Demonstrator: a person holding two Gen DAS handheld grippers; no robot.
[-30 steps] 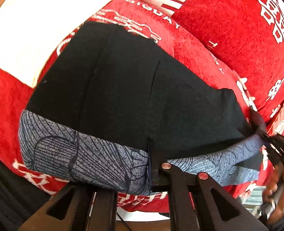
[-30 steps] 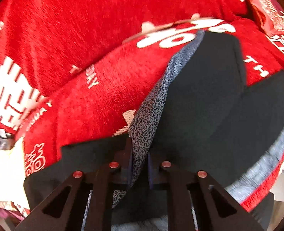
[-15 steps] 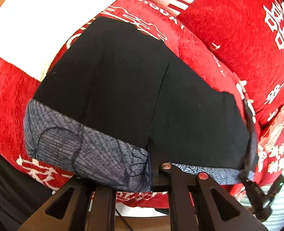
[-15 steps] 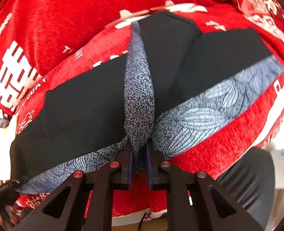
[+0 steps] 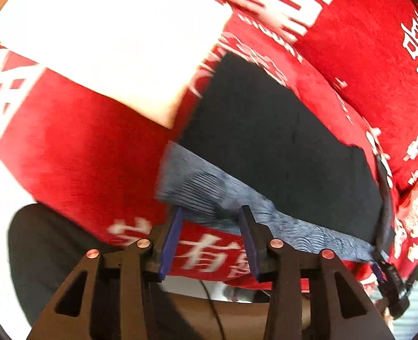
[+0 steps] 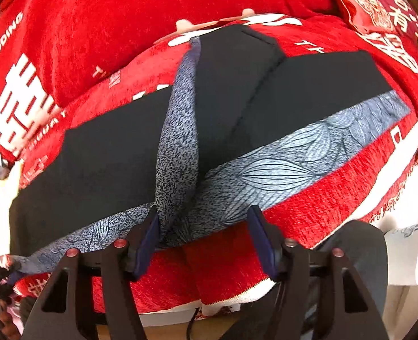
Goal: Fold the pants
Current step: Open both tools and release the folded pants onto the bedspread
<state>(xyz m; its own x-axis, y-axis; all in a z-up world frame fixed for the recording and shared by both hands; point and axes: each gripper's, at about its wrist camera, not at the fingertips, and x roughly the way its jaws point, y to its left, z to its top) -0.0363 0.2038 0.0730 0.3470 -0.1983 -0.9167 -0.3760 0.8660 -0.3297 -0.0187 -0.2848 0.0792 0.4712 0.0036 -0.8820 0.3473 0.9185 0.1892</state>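
Red blanket (image 6: 308,198) carries the black pants (image 6: 101,170), folded, filling the right view from 9 to 2 o'clock with the grey patterned band along the near edge. Right gripper (image 6: 206,238) points steeply down, jaws just opened off the waistband, left pad still touching, red cloth free at 6. Left gripper (image 5: 210,240) let go too, jaws apart and empty, shifted sideways: pants now sit at 1–3 o'clock.

The left gripper (image 5: 210,238) has just been opening; its jaws stand apart with nothing between them, at the patterned grey hem of the folded black pants (image 5: 279,153) on the red cover (image 5: 75,153).
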